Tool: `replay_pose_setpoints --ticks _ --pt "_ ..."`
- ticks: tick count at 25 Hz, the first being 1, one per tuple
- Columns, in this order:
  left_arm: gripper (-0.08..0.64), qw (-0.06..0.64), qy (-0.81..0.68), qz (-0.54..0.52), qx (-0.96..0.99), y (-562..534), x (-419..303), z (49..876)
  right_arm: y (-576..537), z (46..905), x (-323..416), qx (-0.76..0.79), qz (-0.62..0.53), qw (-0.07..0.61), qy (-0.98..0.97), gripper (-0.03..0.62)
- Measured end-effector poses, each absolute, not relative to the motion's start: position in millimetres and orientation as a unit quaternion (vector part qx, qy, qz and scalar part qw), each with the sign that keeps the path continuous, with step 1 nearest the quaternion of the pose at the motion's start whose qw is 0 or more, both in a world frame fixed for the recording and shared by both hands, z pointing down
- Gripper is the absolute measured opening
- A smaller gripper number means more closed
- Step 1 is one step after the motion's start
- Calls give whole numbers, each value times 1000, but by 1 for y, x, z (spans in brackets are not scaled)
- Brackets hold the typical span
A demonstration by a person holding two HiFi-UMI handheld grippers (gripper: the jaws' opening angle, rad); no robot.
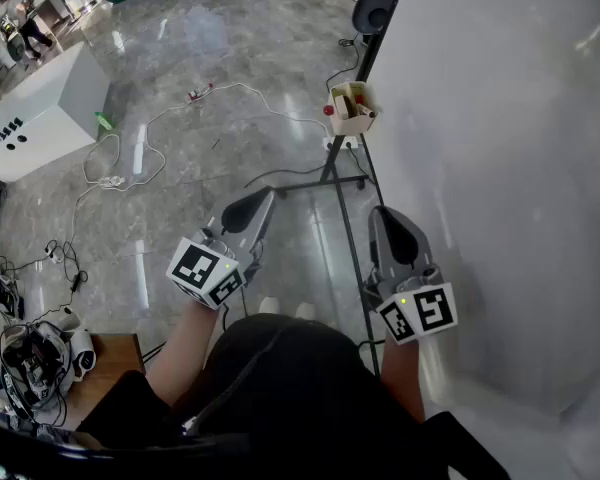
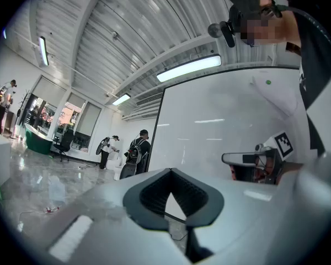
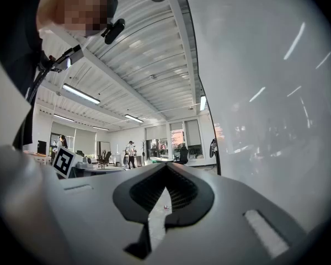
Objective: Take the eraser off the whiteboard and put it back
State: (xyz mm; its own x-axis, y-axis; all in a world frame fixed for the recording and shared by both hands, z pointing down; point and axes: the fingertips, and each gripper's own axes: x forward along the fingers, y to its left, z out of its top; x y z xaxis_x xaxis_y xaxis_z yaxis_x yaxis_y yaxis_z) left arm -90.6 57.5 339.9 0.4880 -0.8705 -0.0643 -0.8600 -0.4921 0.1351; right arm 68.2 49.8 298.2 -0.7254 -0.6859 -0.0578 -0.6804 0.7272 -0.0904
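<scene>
The whiteboard (image 1: 500,168) fills the right side of the head view, its surface blank. A small beige holder (image 1: 351,110) with a red item in it hangs at the board's left edge, farther ahead. I cannot pick out an eraser in any view. My left gripper (image 1: 265,196) is held level over the floor, left of the board, jaws shut with nothing between them (image 2: 171,171). My right gripper (image 1: 388,213) is level close beside the board's edge, its jaw tips together and empty (image 3: 165,165). The board (image 3: 265,93) stands right of it.
The whiteboard's dark stand legs (image 1: 320,180) spread over the glossy floor ahead. White cables (image 1: 110,173) trail across the floor. A white cabinet (image 1: 40,118) stands at the far left. A wooden table corner (image 1: 105,363) with gear sits near my left. People stand far off (image 2: 137,150).
</scene>
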Motion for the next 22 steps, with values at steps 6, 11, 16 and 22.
replay_pose_setpoints --ticks 6,11,16,22 --pt "3 51 -504 -68 859 58 -92 343 48 304 70 -369 -32 41 928 9" --pt "3 50 -506 -65 859 58 -90 346 52 305 68 -351 -40 45 935 9" --pt "3 55 -508 -63 857 58 -87 347 56 304 66 -339 -43 52 938 9" --pt "3 53 -511 -60 856 51 -79 349 56 308 66 -317 -48 53 946 9"
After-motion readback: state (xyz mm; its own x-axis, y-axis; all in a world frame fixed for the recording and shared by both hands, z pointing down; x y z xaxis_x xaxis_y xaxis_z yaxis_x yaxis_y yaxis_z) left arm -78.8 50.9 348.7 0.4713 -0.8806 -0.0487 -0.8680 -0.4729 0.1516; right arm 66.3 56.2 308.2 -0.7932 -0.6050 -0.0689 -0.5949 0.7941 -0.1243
